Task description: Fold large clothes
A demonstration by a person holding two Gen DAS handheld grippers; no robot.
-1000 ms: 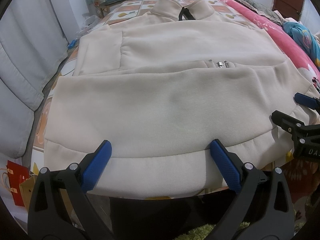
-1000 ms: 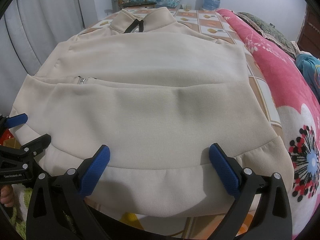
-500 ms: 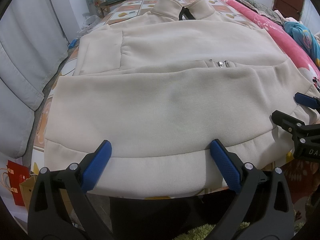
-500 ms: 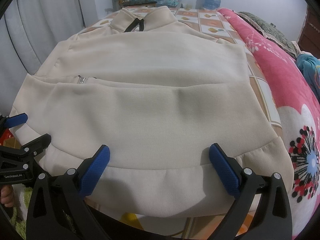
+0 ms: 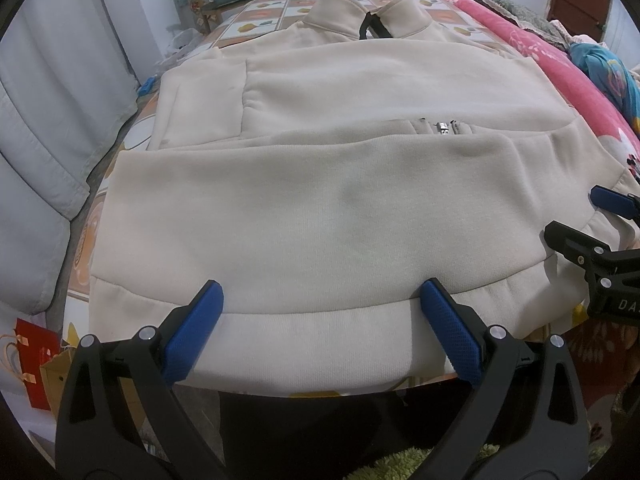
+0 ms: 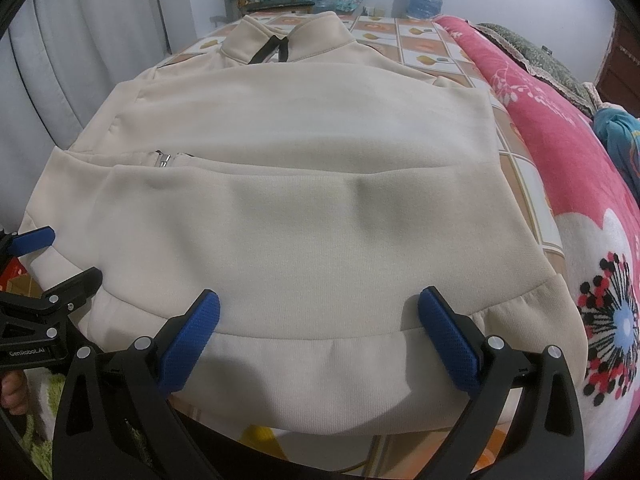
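While the cream jacket (image 5: 320, 208) lies flat on the patterned bed sheet (image 6: 416, 40) with sleeves folded in, the left gripper (image 5: 320, 332) and right gripper (image 6: 318, 332) hover wide open over its ribbed hem (image 6: 320, 372) — holding nothing. Thick, soft fleece, probably weighty and floppy — best pinched at the hem corners.

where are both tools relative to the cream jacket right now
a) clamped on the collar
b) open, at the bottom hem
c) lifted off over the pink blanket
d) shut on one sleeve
b: the left tool and right tool each stand open with blue pads spread over the hem band of the cream jacket.
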